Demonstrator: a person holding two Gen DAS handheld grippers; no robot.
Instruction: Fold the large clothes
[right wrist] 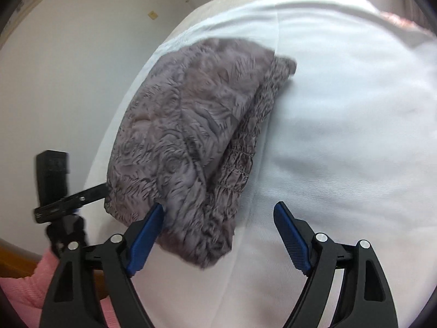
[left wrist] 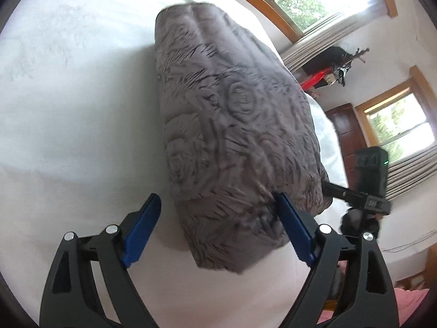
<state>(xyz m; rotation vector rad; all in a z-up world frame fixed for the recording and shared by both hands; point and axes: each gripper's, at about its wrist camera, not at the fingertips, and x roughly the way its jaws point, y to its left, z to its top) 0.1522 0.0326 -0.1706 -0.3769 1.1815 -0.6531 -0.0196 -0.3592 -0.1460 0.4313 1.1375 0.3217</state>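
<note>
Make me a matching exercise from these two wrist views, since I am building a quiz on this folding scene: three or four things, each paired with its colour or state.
Things:
1. grey rose-patterned quilted garment
2. white bed sheet
3. left gripper
4. pink cloth at the frame's lower left

States:
A. jaws wide apart, gripping nothing
B. folded into a compact bundle
C. spread flat under the bundle
D. lying off the bed, beside the wooden edge

Pairs: 1-B, 2-C, 3-A, 4-D

Your left gripper's (left wrist: pixel 218 213) far finger tip (left wrist: pixel 280 201) overlaps the garment's (left wrist: pixel 232 125) edge; contact there cannot be determined.
</note>
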